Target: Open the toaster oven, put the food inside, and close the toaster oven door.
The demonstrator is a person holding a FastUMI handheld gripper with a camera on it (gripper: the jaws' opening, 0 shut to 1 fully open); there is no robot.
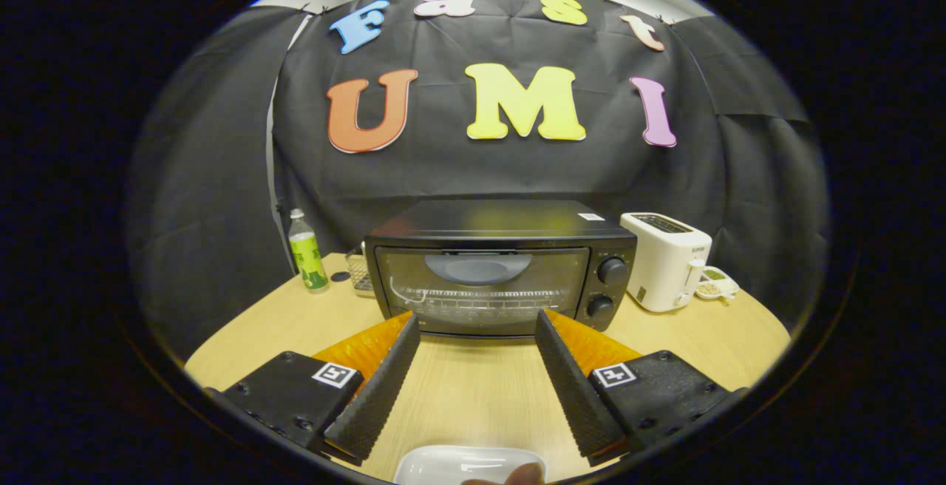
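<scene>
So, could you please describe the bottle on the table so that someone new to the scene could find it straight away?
Start at the black toaster oven on the round wooden table, beyond the open fingers of the hand-held gripper. On the side away from the white pop-up toaster, past a small wire basket, stands a clear plastic bottle with a green label and white cap. It is the only tall, slim, upright thing there.

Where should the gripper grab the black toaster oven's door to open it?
Take the curved grey handle at the top middle of the black toaster oven's shut glass door. It probably hinges at the bottom, so come straight from the front with the open gripper, one finger above and one below, then pull outward and down.
</scene>
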